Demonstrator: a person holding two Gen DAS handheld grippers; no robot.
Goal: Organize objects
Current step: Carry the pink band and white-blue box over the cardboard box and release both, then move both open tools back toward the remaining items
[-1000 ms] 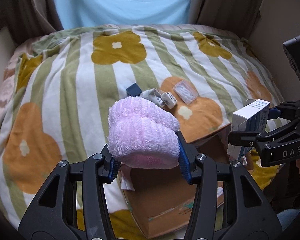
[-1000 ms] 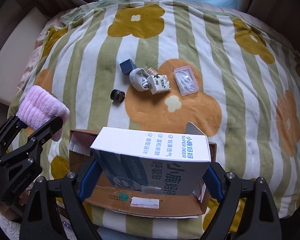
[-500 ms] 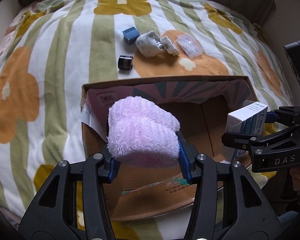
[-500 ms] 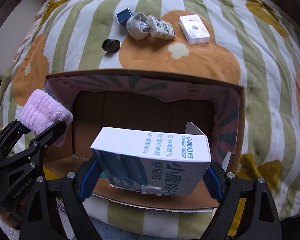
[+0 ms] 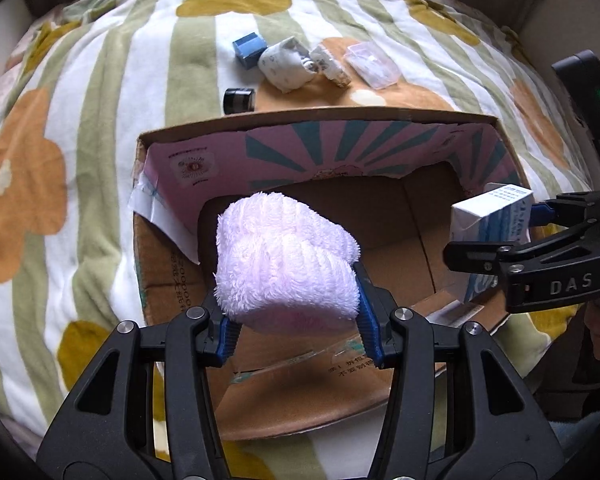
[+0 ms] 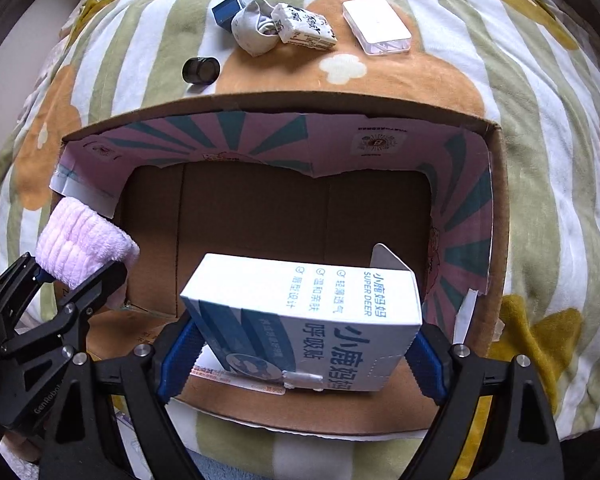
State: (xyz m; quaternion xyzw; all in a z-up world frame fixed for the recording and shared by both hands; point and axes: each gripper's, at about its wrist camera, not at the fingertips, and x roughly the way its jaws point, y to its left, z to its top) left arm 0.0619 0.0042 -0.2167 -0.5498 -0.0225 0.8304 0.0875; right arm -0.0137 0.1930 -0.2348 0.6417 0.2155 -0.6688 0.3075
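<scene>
Left wrist: left gripper clamping pink towel (folded), right gripper clamping carton

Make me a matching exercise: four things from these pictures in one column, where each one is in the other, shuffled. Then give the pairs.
Things
1. pink towel
2. white carton
3. black jar
4. clear case

Places
A. on the blanket, far right of the loose things
B. in the left gripper, over the cardboard box
C. on the blanket, just beyond the box's far wall
D. in the right gripper, over the box

Pairs: 1-B, 2-D, 3-C, 4-A
</scene>
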